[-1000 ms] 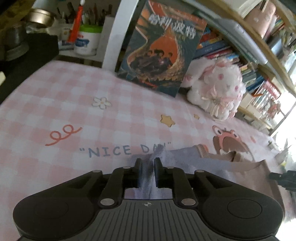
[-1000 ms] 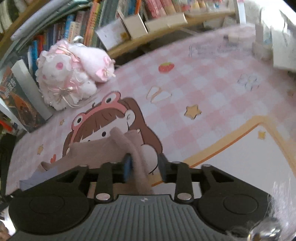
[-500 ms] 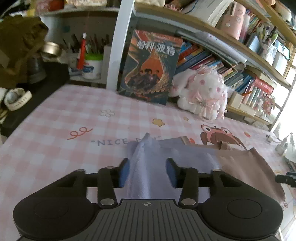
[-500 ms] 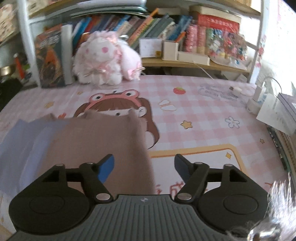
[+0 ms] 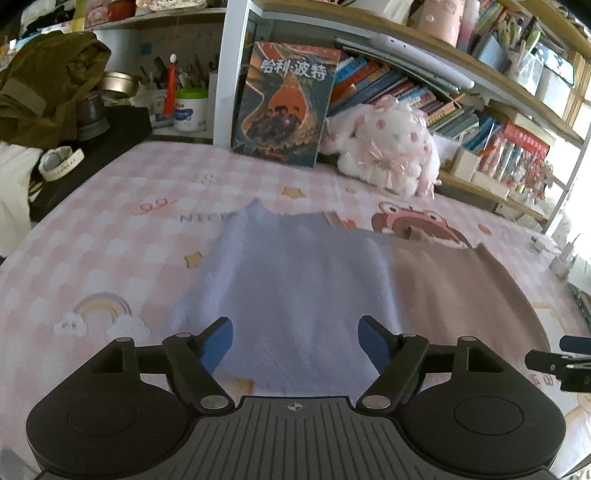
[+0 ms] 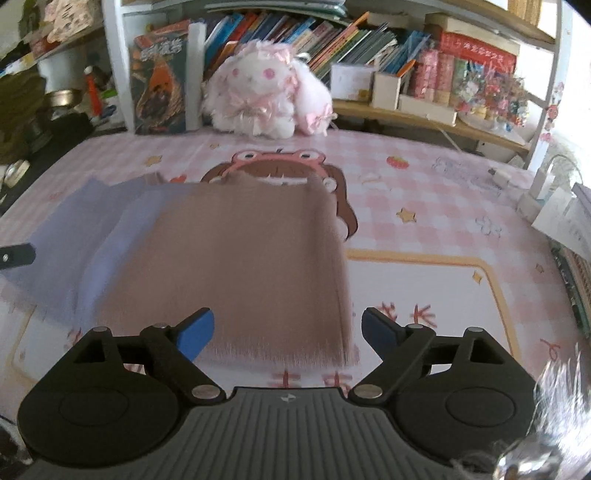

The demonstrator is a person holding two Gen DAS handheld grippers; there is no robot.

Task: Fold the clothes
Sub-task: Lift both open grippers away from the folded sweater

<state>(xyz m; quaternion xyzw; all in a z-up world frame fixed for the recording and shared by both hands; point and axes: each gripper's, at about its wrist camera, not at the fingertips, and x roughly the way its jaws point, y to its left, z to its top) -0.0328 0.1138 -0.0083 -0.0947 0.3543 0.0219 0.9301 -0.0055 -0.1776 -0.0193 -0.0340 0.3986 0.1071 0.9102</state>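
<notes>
Pink checked cloth (image 5: 110, 258) printed with stars, a rainbow and a cartoon girl in a frog hat covers the table, and everything below is placed relative to the white plush rabbit (image 5: 380, 147) sitting at its far edge. Bookshelves (image 6: 332, 33) packed with books rise behind the rabbit, and a dark-covered book (image 5: 284, 103) stands upright just beside it.

On the near side of the rabbit lies the garment (image 5: 295, 280), spread flat on the cloth. One half is pale lavender, the other dusty brown (image 6: 251, 258); the brown part lies in line with the rabbit and the lavender part lies off toward the standing book. Its far edge covers the lower part of the cartoon girl's face.

The left gripper (image 5: 295, 336) hovers over the near edge of the lavender half. Its jaws have just been opening and now stand wide, the fabric lying under the gap with neither blue pad pressing it. The right gripper (image 6: 286, 330) hangs over the near edge of the brown half, its jaws likewise just opened and gaping, holding nothing.
</notes>
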